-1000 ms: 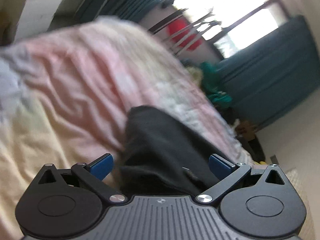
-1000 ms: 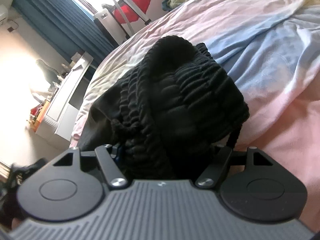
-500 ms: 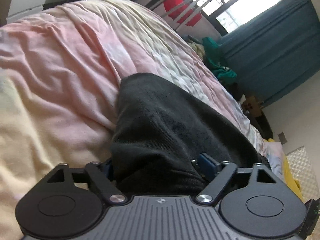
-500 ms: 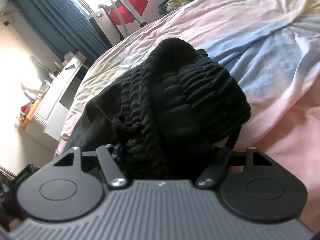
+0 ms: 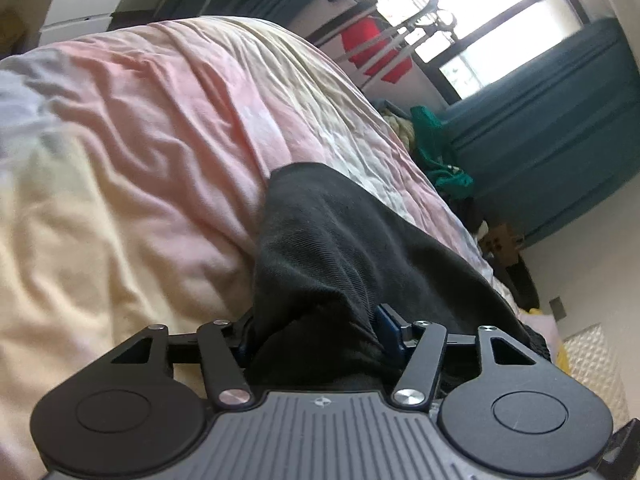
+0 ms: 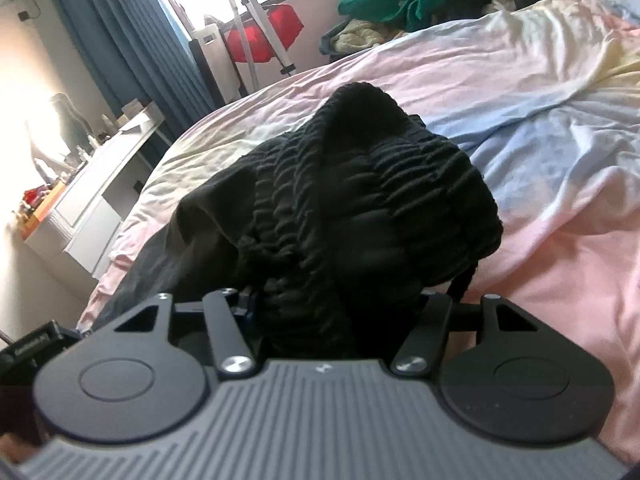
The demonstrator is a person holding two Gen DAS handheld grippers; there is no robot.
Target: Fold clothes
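A black garment (image 5: 344, 248) lies on a pastel bedspread (image 5: 140, 168). My left gripper (image 5: 312, 332) is shut on its smooth end, with cloth bunched between the blue pads (image 5: 387, 320). In the right wrist view the same garment shows its ribbed elastic waistband (image 6: 360, 200), humped up on the bed. My right gripper (image 6: 336, 304) is shut on this waistband, and the cloth hides the fingertips.
The bedspread (image 6: 540, 128) spreads pink, blue and yellow around the garment. A drying rack with a red item (image 5: 376, 52) and a pile of green clothes (image 5: 436, 148) stand beyond the bed by teal curtains. A white desk (image 6: 92, 208) stands at the left.
My left gripper has closed from open onto the garment's end. The right gripper stays shut on the waistband and has shifted only slightly.
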